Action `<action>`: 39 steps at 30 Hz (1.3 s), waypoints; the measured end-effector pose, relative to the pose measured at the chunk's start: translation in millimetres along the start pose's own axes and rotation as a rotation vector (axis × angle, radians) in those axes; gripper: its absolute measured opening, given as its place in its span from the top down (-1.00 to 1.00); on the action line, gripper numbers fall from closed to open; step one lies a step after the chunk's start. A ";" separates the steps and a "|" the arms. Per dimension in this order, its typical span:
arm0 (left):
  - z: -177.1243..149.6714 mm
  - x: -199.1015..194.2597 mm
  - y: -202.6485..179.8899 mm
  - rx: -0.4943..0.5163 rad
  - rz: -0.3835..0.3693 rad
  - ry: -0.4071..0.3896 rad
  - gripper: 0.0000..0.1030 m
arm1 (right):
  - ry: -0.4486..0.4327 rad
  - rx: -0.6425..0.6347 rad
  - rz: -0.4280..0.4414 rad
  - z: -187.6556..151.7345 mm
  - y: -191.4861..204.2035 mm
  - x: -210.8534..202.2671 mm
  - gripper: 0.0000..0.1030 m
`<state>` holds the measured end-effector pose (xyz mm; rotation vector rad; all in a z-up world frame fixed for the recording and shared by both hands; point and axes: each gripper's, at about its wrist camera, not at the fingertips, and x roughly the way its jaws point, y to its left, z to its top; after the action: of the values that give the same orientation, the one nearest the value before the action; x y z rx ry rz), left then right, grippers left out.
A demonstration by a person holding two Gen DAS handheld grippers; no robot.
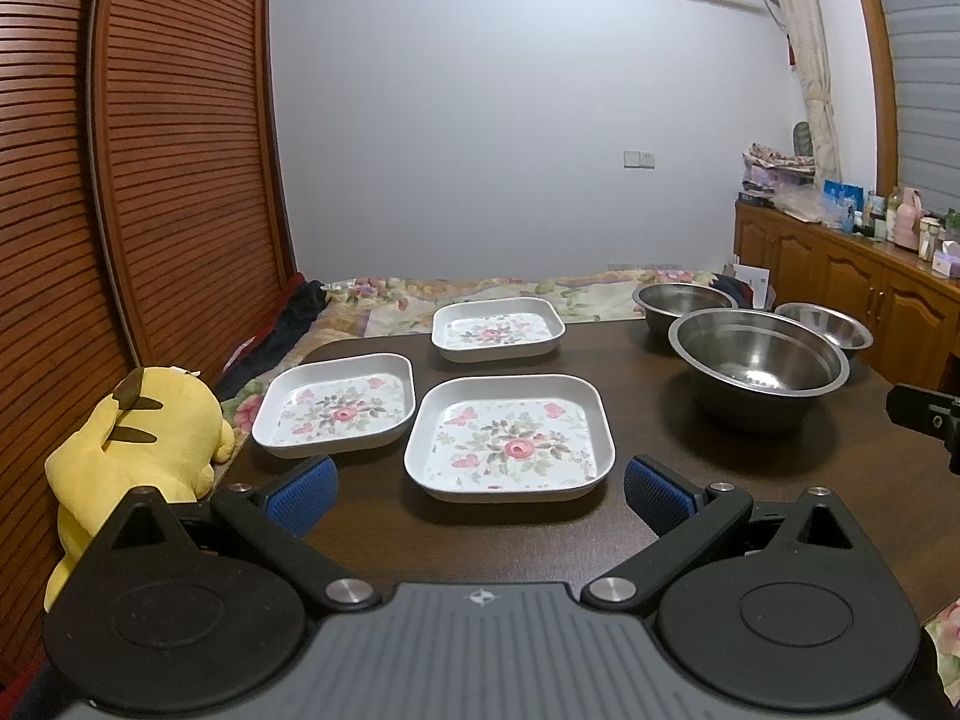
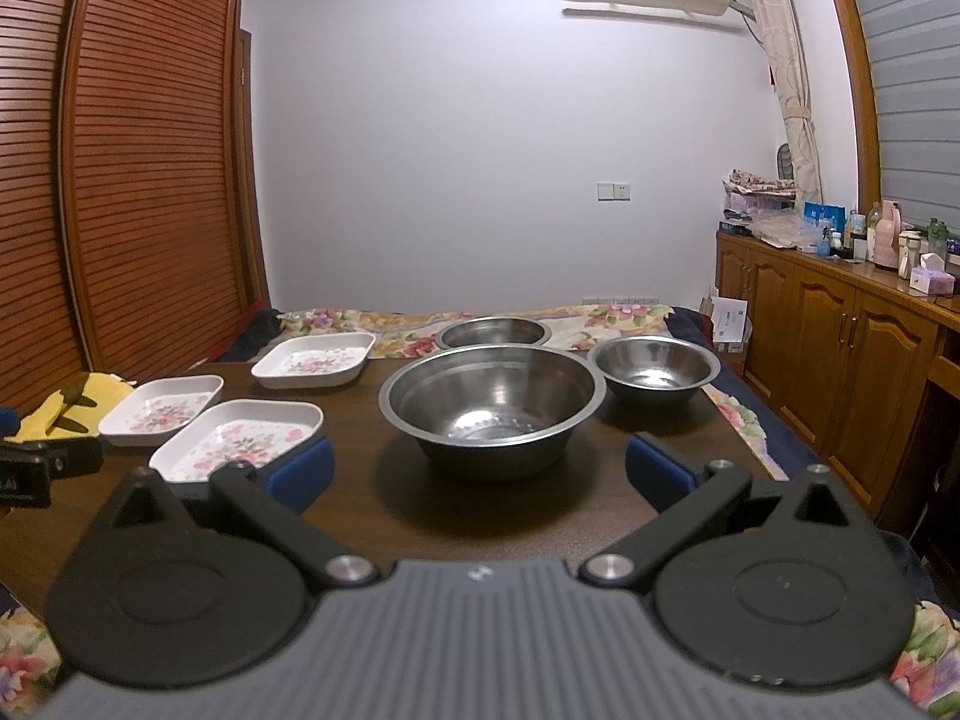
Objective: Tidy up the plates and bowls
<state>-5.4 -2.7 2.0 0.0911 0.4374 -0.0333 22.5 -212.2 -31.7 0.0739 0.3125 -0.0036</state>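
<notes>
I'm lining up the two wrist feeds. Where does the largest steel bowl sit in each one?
Left wrist view: the largest steel bowl is right of centre, beyond the open left gripper.
Right wrist view: the same bowl is dead centre, just beyond the open right gripper.
Shared landmark: the nearest floral square plate lies to the bowl's left in both views.

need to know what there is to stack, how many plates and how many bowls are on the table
floral square plates: 3 (near, left, far)
steel bowls: 3 (large, far, small right)
total: 6
</notes>
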 end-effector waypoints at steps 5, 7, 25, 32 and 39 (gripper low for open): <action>-1.2 3.4 0.6 0.000 -0.001 0.002 -1.00 | 0.000 0.000 0.001 0.0 -0.2 -0.1 -1.00; -1.2 3.5 0.6 0.000 -0.002 0.004 -1.00 | -0.001 -0.003 0.000 0.0 0.2 -0.1 -1.00; -9.7 19.0 12.4 -0.014 -0.004 0.049 -1.00 | 0.019 -0.023 0.017 -5.8 9.0 8.9 -1.00; -15.2 35.5 19.4 -0.009 0.003 0.123 -1.00 | 0.016 -0.049 0.054 -4.5 18.8 18.8 -1.00; -14.5 41.6 28.4 -0.021 -0.021 0.164 -1.00 | 0.009 -0.098 0.123 9.1 39.0 30.1 -1.00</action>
<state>27.6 26.4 -26.4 0.0684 0.6028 -0.0419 54.6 -173.7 -29.5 -0.0045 0.3158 0.1337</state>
